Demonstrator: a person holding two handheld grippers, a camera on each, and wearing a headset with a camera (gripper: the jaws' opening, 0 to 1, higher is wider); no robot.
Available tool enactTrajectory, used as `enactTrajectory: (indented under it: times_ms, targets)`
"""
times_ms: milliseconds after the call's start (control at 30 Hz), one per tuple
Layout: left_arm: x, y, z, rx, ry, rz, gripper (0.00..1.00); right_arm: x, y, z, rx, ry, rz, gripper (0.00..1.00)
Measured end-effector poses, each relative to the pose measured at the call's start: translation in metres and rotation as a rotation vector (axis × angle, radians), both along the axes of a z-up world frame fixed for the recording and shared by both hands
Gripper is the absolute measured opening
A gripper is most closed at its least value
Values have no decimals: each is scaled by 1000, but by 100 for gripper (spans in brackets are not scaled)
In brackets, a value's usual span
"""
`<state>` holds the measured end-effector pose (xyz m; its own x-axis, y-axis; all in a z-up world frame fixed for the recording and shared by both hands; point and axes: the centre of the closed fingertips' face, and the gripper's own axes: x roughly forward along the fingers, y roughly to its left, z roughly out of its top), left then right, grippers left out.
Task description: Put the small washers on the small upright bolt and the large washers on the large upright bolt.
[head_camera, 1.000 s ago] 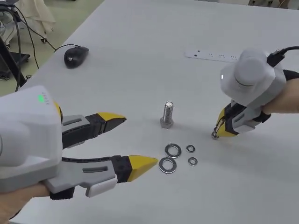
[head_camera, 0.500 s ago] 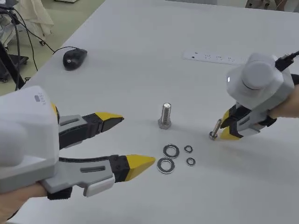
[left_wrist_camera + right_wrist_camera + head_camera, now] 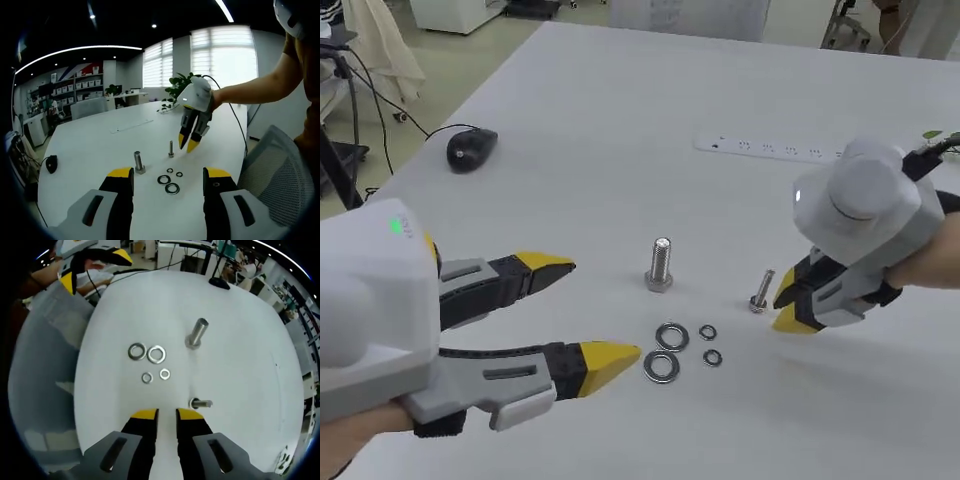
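Note:
The large bolt (image 3: 660, 265) stands upright on the white table (image 3: 620, 120), and the small bolt (image 3: 761, 290) stands upright to its right. Two large washers (image 3: 671, 336) (image 3: 661, 366) and two small washers (image 3: 707, 332) (image 3: 712, 357) lie flat in front of them. My right gripper (image 3: 788, 302) hangs just right of the small bolt, open a little, apart from it and with nothing between its tips. In the right gripper view the small bolt (image 3: 199, 403) is just beyond the jaws. My left gripper (image 3: 585, 310) is wide open at the lower left, with nothing in it, pointing at the washers (image 3: 172, 188).
A black mouse (image 3: 471, 148) with its cable lies at the far left of the table. A white power strip (image 3: 770, 150) lies at the back. A mesh chair (image 3: 280, 165) stands past the table's near edge.
My right gripper has let go of the small bolt, which now stands upright on the table. The gripper has drawn back slightly. The left gripper has held its pose.

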<state>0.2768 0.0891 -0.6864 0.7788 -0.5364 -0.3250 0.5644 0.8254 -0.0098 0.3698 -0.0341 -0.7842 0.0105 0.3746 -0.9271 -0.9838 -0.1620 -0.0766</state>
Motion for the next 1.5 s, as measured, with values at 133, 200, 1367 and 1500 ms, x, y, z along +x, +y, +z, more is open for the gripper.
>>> enactTrajectory:
  times_ms: [133, 200, 1367, 1500]
  targets:
    - [-2, -2, 6, -2, -18, -3, 55, -14, 8, -4, 6, 12, 21, 15]
    - [-3, -2, 6, 2, -22, -8, 55, -21, 13, -7, 8, 19, 32, 15]
    - [-6, 0, 15, -10, -51, 15, 55, -27, 42, -45, -66, 46, 136, 17]
    - [-6, 0, 13, -6, -49, 14, 55, -26, 42, -45, -75, 40, 134, 15]
